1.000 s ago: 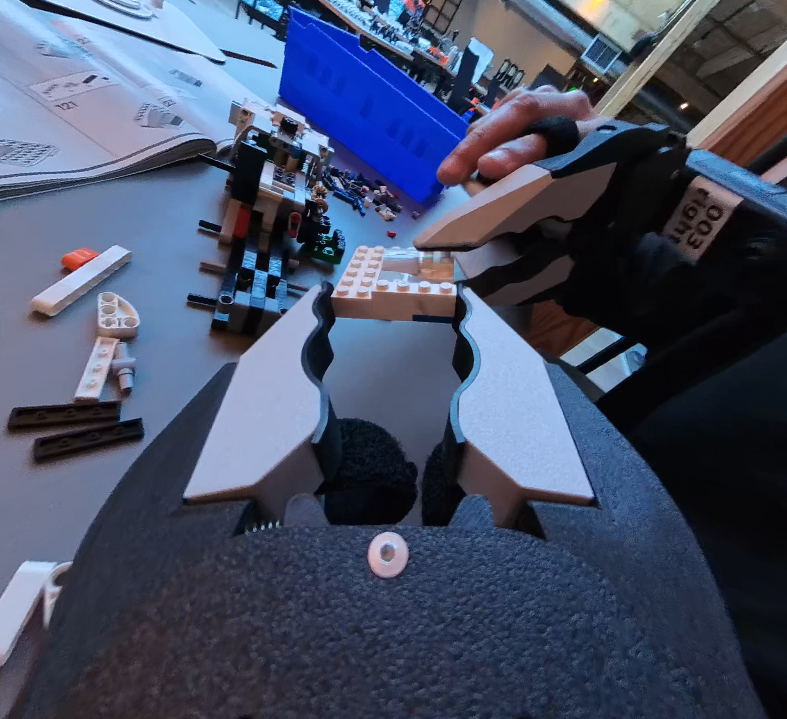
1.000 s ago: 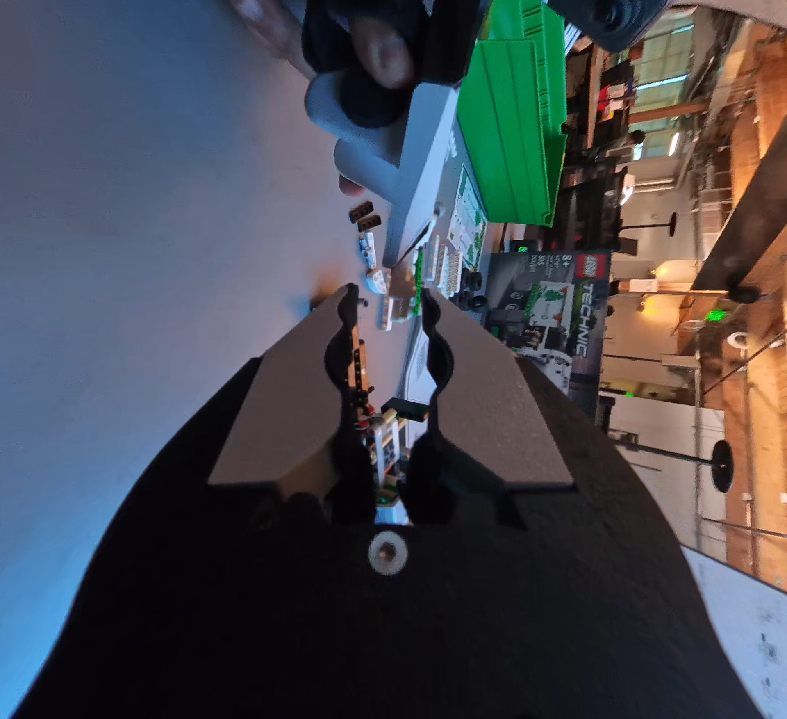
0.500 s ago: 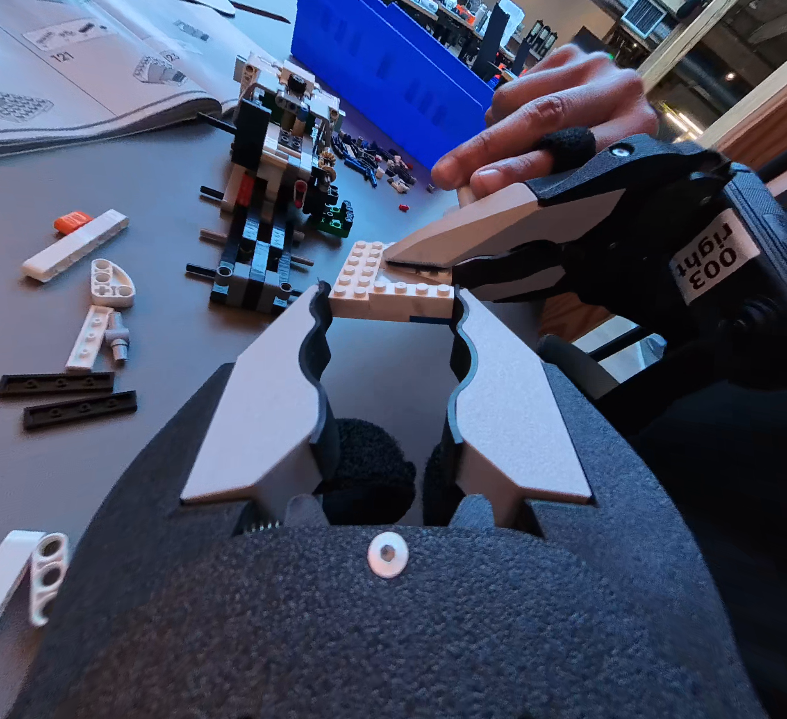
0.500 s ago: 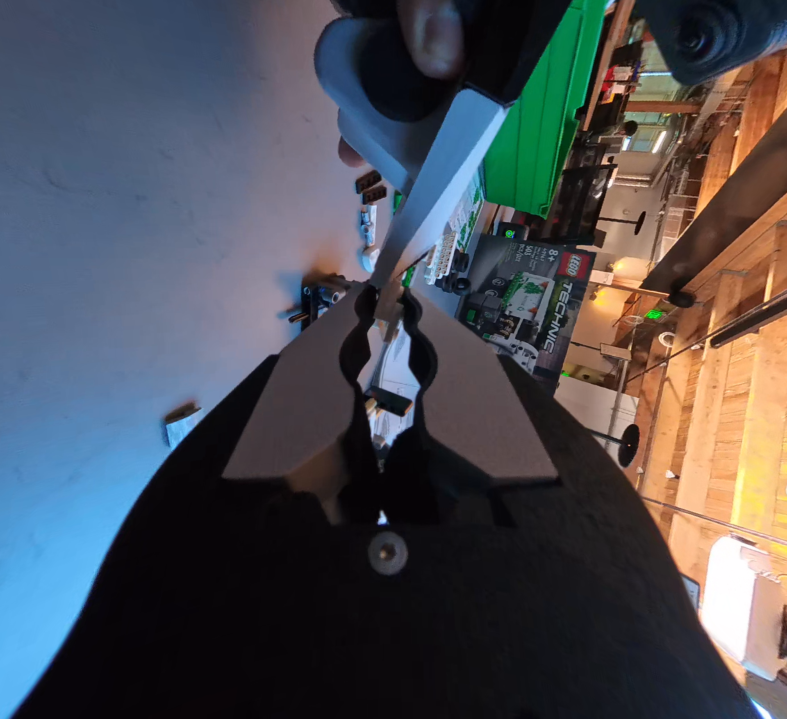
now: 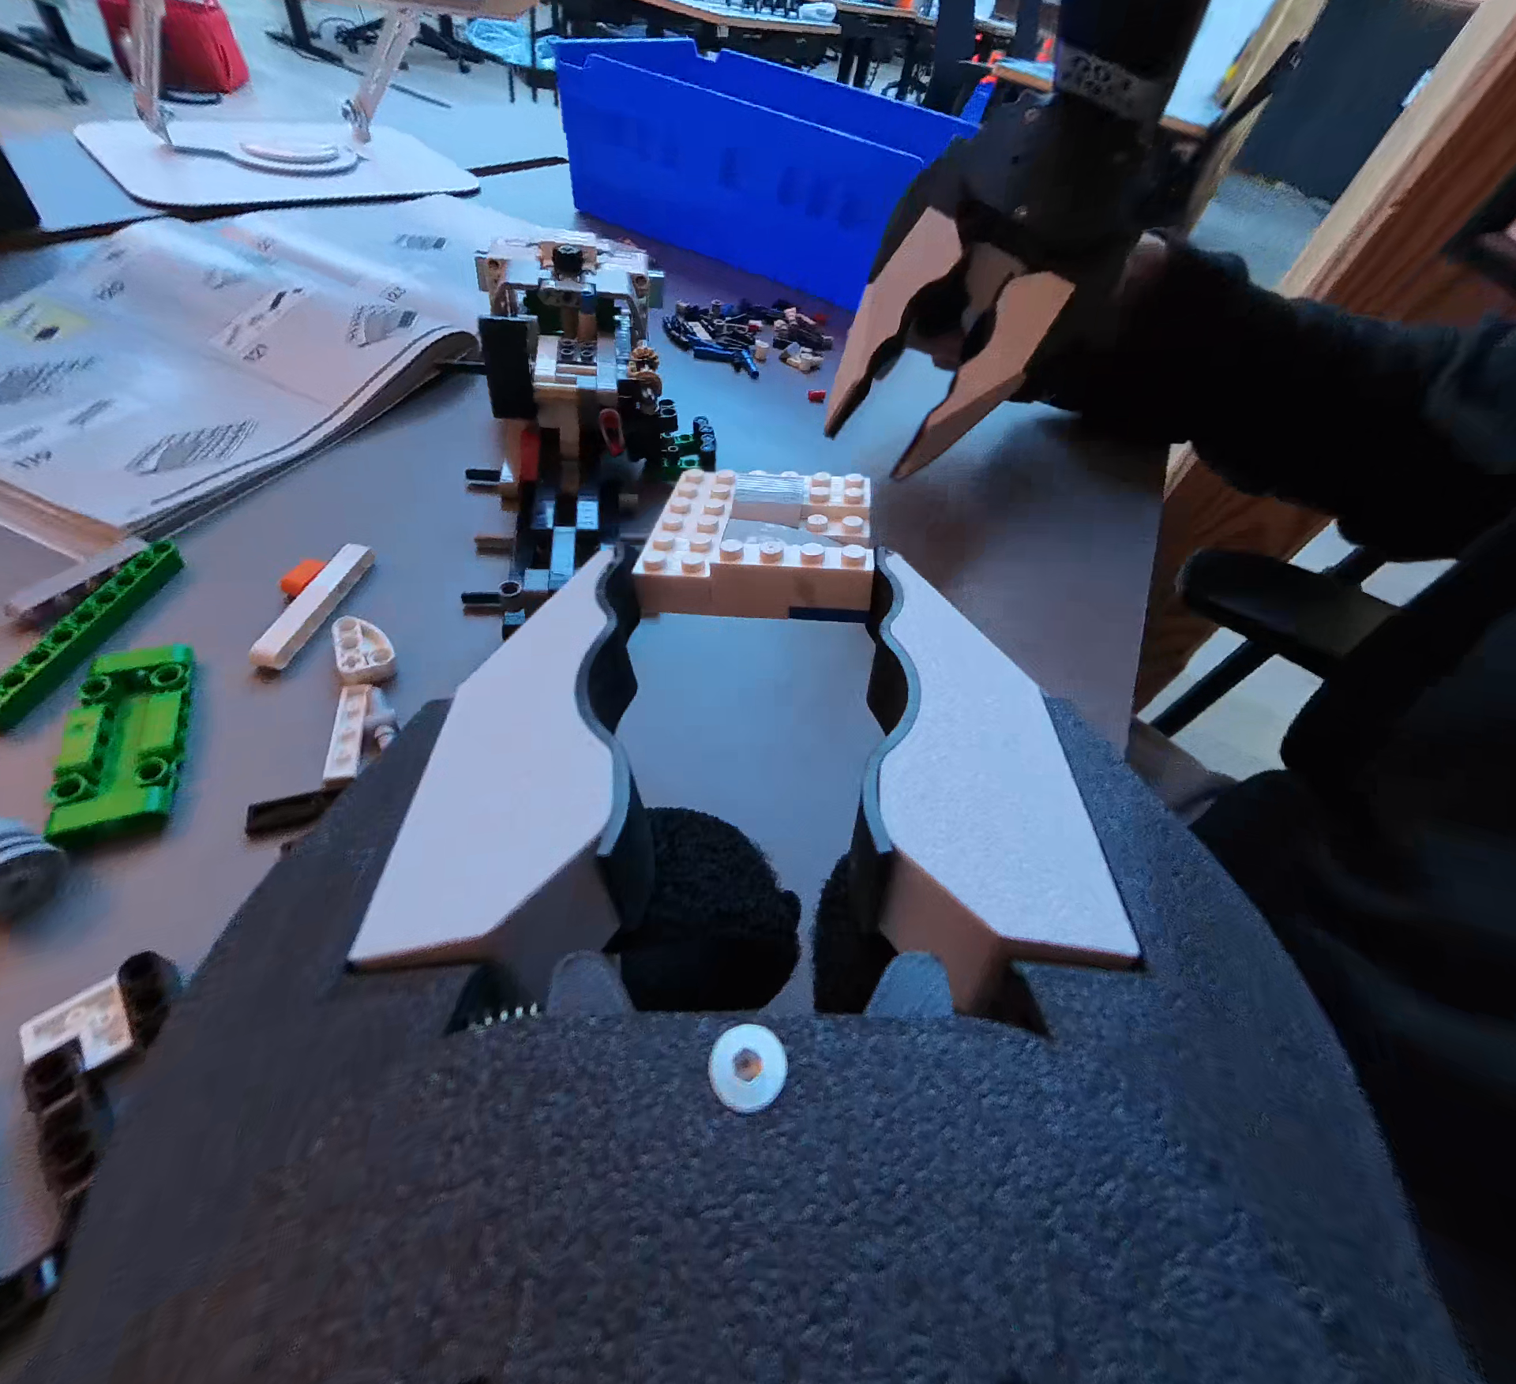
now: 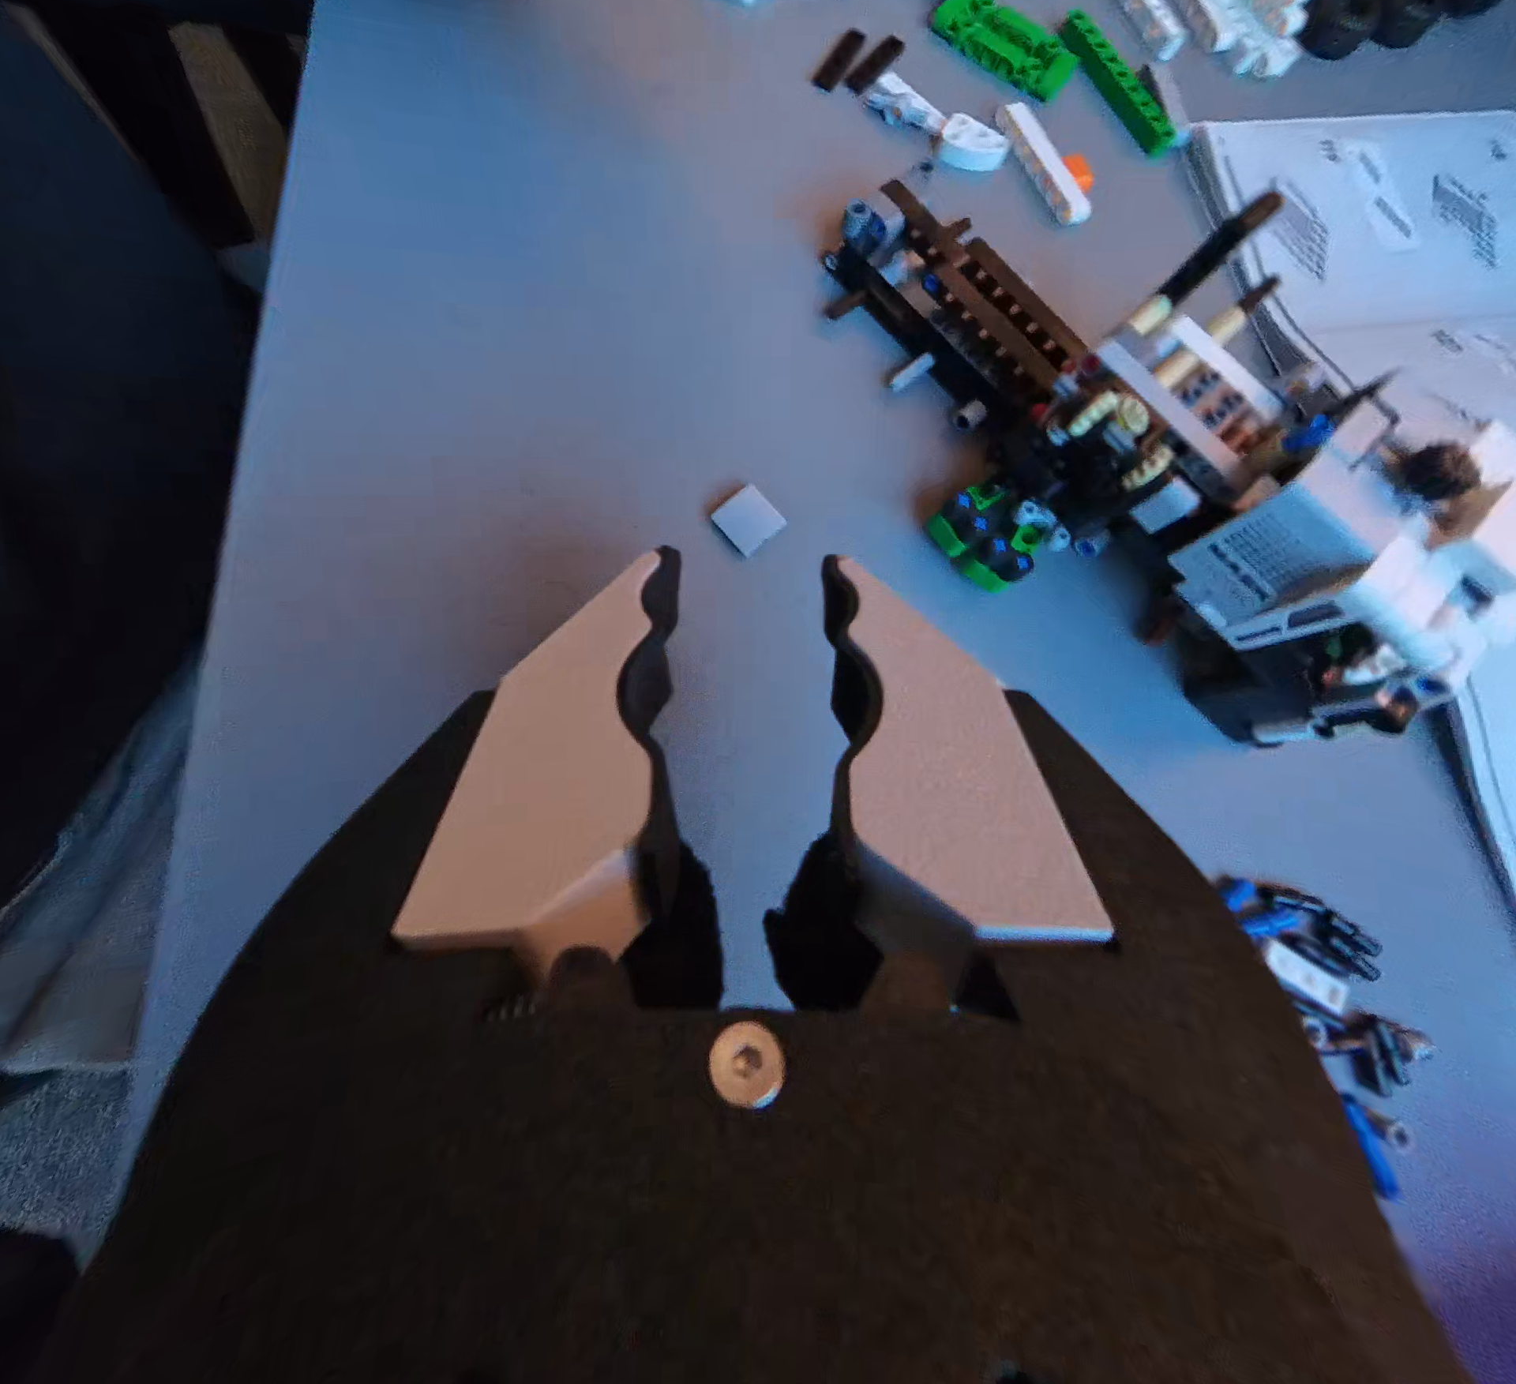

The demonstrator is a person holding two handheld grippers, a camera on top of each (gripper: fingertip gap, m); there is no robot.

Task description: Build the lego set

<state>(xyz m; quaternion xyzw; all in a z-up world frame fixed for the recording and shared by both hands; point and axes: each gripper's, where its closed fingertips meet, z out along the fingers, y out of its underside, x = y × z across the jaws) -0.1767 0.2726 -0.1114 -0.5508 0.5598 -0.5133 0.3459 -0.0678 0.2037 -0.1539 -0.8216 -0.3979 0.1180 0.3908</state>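
The left hand-held gripper (image 5: 751,590) clamps a white studded brick assembly (image 5: 759,545) between its fingertips, held level above the desk (image 5: 984,541) with the studs facing up. That seems to be so its top stays open for the next piece to be pressed on. Two smooth grey tiles already sit among the studs.

The right hand-held gripper (image 6: 748,565) is empty, its jaws parted to a moderate gap and pointing down at the desk. A small grey square tile (image 6: 748,520) lies flat on the bare desk just beyond its tips, apart from them; judging by that aim, it is probably the next pick-up.

The partly built Technic model (image 5: 574,393) stands just behind the held assembly, beside the open instruction booklet (image 5: 205,352), where it can be checked against the pages. Loose parts lie near at hand: a green beam (image 5: 86,627), a green frame piece (image 5: 123,742), a white beam (image 5: 312,606) and a scatter of small pins (image 5: 746,340) in front of the blue bin (image 5: 738,172).

Half a second ago the right gripper was nearly closed, turned sideways, with its tips at the top of the assembly. Now it has pulled back, swung to face downward and opened. The left gripper's hold on the assembly is unchanged.
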